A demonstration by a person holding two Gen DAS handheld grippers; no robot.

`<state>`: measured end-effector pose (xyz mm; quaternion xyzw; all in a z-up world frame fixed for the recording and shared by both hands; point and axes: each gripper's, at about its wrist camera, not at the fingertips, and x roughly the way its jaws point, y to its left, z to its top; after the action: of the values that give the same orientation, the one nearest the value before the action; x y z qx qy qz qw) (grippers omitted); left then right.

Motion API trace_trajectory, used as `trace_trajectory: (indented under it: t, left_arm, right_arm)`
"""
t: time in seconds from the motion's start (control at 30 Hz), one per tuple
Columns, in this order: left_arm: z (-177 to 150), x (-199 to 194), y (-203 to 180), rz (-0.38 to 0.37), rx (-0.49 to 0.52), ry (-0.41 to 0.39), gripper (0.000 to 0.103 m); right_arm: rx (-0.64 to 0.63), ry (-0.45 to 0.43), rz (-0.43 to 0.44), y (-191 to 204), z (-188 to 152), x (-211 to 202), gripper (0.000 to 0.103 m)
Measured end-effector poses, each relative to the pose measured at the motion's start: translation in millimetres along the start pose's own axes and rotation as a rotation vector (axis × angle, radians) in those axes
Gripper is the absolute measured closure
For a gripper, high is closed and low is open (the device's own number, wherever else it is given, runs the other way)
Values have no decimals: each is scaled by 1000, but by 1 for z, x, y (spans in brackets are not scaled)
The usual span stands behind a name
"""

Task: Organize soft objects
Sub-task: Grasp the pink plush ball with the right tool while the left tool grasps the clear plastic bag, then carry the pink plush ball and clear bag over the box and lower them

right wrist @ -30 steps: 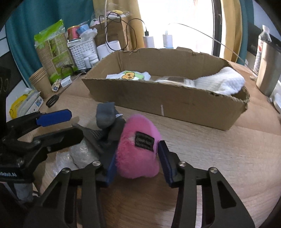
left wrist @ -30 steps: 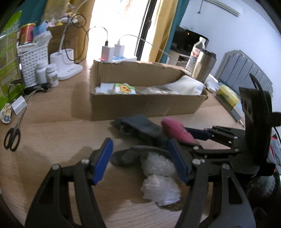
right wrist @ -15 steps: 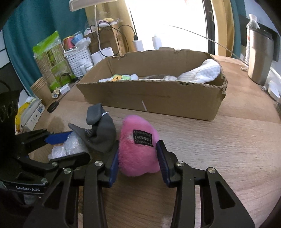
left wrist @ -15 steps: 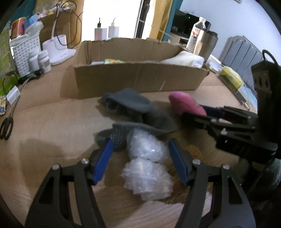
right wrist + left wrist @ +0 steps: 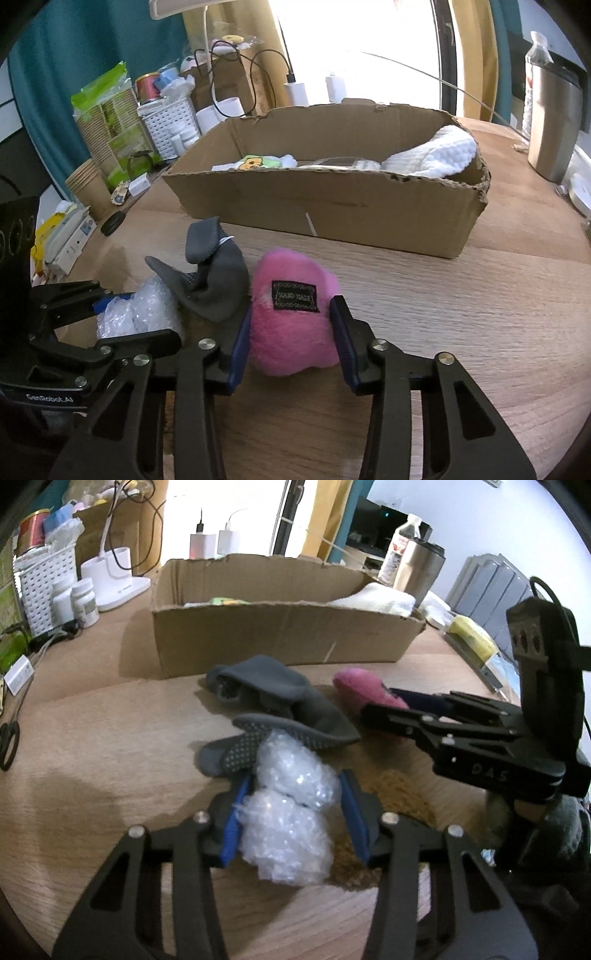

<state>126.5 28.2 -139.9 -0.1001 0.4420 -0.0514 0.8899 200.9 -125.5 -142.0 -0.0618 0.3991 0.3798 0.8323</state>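
Left gripper (image 5: 293, 816) is sitting low on the desk (image 5: 110, 738) with its blue fingers (image 5: 233, 823) pressing in on the crumpled bubble wrap (image 5: 291, 812), squeezing it from both sides; right gripper (image 5: 291, 334) is doing the same to the pink plush (image 5: 291, 317), fingers (image 5: 341, 332) touching both flanks of it while it is resting on the wood. The right wrist view is giving us the plush's black "HAND MADE" label, which the left view is missing entirely, showing only a pink sliver behind the other tool. The left view is showing the dotted sole of the grey sock (image 5: 273, 716) lying just beyond the wrap, touching it; from the right, that sock is reading as a bunched grey lump between wrap and plush. Behind everything, the cardboard box (image 5: 332, 199) is standing open with a white knitted cloth (image 5: 432, 153) at its right end and a small printed item at the left; the box's floor is staying hidden behind its near wall. Far clutter is blurring out
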Motion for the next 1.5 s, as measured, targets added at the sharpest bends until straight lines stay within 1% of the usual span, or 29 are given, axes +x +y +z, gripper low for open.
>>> trace_trajectory:
  t: [0.23, 0.4, 0.53, 0.67, 1.03, 1.5]
  left_arm:
    - [8, -20, 4, -36, -6, -63, 55]
    - [13, -25, 7, -49, -20, -74, 56]
    - [20, -36, 5, -72, -13, -115, 55]
    - [29, -43, 3, -79, -3, -144, 55]
    - [54, -45, 5, -66, 6, -167, 55]
    - [83, -42, 6, -66, 25, -202, 55]
  right_arm:
    - [-1, -12, 7, 4, 5, -5, 62]
    - [-9, -41, 11, 7, 13, -15, 62]
    - [-14, -69, 14, 8, 21, -25, 62]
    - [-13, -92, 10, 6, 28, -34, 62]
    - [9, -138, -3, -10, 45, -46, 62]
    - [34, -192, -44, -33, 67, -55, 62]
